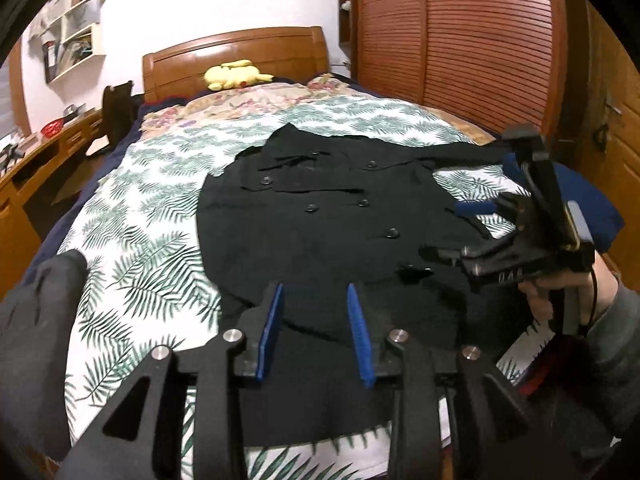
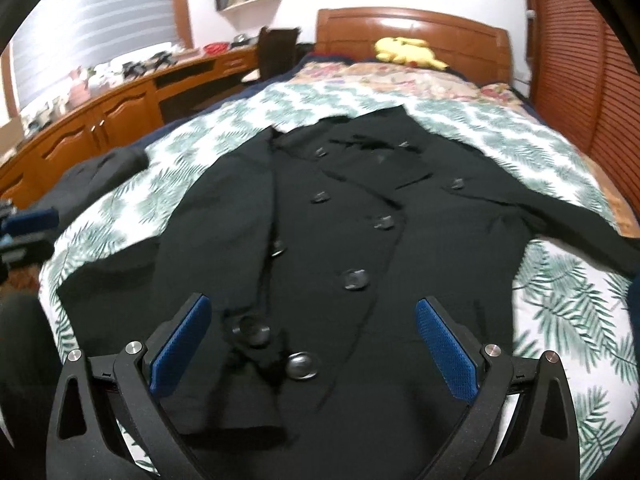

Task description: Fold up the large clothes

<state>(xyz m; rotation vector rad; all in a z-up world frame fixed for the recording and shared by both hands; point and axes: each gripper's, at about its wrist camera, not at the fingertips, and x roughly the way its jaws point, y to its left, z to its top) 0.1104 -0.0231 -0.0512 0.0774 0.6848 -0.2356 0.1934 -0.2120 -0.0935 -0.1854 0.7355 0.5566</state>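
Spread face-up across the leaf-print bedspread [image 2: 560, 304], buttons showing, black double-breasted coat [image 2: 360, 216] with its right-hand sleeve flung out toward 3 o'clock and no fold visible yet. Hovering over the hem at 6 o'clock, left gripper [image 1: 316, 332] partly open and right gripper [image 2: 312, 344] spread wide, both empty. Seemingly at the very start: sleeves, sides and length all left to fold, with a yellow plush toy [image 2: 408, 52] at 12 o'clock by the headboard

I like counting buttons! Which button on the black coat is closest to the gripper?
The big shiny button at the bottom of the black coat, low between the open right gripper pads. The other buttons sit farther up toward the collar.
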